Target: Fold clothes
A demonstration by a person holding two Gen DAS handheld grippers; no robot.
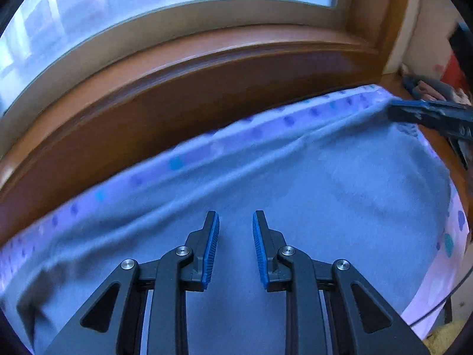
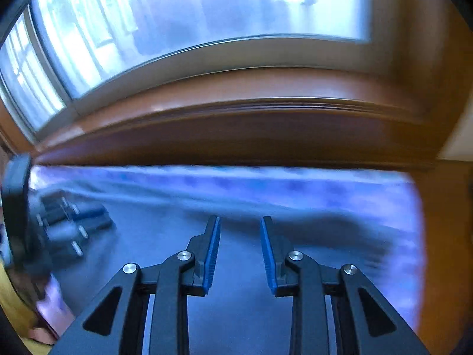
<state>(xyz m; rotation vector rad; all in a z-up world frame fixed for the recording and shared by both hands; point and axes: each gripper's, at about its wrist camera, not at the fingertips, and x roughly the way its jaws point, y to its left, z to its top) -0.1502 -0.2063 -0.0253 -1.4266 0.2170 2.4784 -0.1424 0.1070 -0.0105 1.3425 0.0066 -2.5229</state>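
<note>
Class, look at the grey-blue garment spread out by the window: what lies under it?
Under the grey-blue garment a pale sheet with blue and purple spots shows along its far and right edges. What supports the sheet beneath stays covered.

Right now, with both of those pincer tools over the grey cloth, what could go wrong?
1. Both the left gripper and the right gripper stand open with nothing between the blue pads, so the plain blue-grey garment could shift unheld.
2. A raised fold runs along the garment's far edge by the dotted lilac sheet; folding over it may set a crease.
3. Both views are blurred, so a grab could miss the hem.
</note>
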